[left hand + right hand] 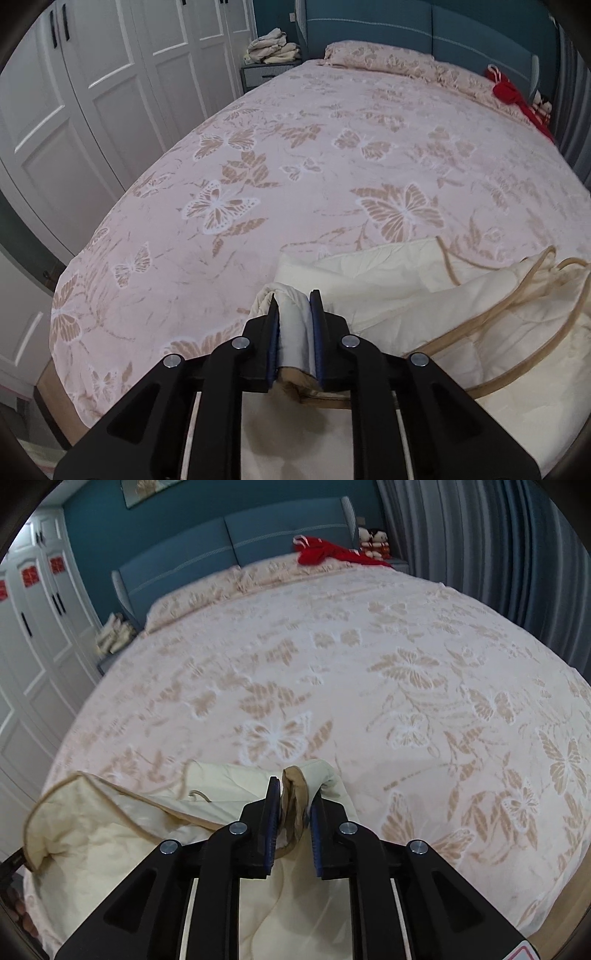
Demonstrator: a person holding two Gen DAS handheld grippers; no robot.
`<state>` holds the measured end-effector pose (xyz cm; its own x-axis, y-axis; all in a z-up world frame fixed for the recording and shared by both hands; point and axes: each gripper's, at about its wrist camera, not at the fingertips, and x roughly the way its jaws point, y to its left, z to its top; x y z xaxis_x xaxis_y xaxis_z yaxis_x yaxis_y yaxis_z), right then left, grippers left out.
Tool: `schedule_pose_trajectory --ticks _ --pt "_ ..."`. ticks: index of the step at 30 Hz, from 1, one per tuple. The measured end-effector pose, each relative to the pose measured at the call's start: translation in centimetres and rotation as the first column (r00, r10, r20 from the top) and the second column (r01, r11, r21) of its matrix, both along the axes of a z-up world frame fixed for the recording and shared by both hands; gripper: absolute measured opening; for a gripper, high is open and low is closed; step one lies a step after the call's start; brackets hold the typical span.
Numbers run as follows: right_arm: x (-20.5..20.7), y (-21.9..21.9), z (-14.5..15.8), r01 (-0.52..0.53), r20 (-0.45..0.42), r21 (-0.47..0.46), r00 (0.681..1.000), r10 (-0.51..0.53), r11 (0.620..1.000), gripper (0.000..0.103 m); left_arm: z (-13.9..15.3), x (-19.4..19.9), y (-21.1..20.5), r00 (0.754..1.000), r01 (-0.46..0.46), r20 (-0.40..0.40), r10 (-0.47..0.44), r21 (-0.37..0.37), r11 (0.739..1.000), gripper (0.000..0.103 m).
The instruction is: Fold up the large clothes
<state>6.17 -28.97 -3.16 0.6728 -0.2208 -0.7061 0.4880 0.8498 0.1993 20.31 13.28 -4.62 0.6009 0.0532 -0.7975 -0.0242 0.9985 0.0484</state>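
Note:
A cream quilted garment (424, 295) with tan trim lies bunched on the near part of the bed. In the left wrist view my left gripper (295, 299) is shut on a thick rolled fold of it, and the cloth fills the whole gap between the blue pads. From the right wrist the same cream garment (129, 830) spreads to the left. My right gripper (293, 792) has a tan-edged fold standing between its pads. That fold leans on the left pad, and cream cloth drapes over the right fingertip. Both grippers point down at the bed.
The pink butterfly bedspread (314, 166) covers the wide bed. White wardrobe doors (92, 92) stand along the left. A red cloth (325, 554) lies by the blue headboard (221, 550), and folded laundry (273, 48) sits on a nightstand. Grey curtains (498, 546) hang at the right.

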Motion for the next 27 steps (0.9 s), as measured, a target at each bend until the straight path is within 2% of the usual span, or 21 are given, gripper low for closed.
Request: schedule_pose_trajectory --ticks 4,5,6,7,8,9,11,14,20,27 --pt "-2.0 0.4 2.9 -0.019 0.085 -0.007 0.996 0.019 1.000 0.017 3.1 -1.9 2.0 0.998 -0.027 0.048 0.032 -0.105 0.994 0.019" --pt "-2.8 0.3 3.8 -0.020 0.110 -0.001 0.994 0.020 1.000 0.019 3.6 -2.2 2.4 0.997 -0.034 0.059 0.041 -0.118 0.992 0.030" --pt "-3.4 0.1 4.3 -0.019 0.127 0.002 0.992 0.019 1.000 0.031 5.0 -3.1 3.0 0.990 -0.079 0.113 0.088 -0.080 0.994 0.062" --pt "-4.3 0.1 5.2 0.002 0.156 -0.021 0.988 0.001 1.000 0.041 6.2 -3.8 3.4 0.978 -0.103 0.178 0.110 -0.047 0.994 0.074" --pt "-5.4 0.2 6.2 0.036 0.187 -0.060 0.982 -0.025 0.998 0.061 7.5 -4.6 3.8 0.961 -0.114 0.253 0.114 -0.016 0.993 0.081" --pt "-6.1 0.2 6.8 0.047 0.215 -0.080 0.976 -0.028 0.996 0.066 8.3 -4.9 4.0 0.953 -0.117 0.284 0.108 0.014 0.993 0.081" --pt "-7.3 0.4 7.9 0.049 0.238 -0.125 0.971 -0.017 0.991 0.066 9.0 -4.8 4.3 0.957 -0.103 0.276 0.087 0.046 0.994 0.081" --pt "-6.6 1.0 6.5 -0.012 0.127 -0.193 0.991 0.037 0.981 0.066 8.7 -4.3 4.1 0.972 -0.063 0.229 0.055 0.027 0.998 0.081" --pt "-3.0 0.8 1.0 -0.093 -0.051 -0.139 0.995 0.086 0.986 0.065 3.5 -0.8 1.3 0.998 0.011 0.057 -0.010 -0.015 1.000 0.080" --pt "1.5 -0.3 -3.3 -0.090 -0.129 -0.074 0.988 0.080 0.993 0.062 -0.3 2.7 -0.8 0.999 0.021 -0.026 -0.021 -0.012 1.000 0.079"
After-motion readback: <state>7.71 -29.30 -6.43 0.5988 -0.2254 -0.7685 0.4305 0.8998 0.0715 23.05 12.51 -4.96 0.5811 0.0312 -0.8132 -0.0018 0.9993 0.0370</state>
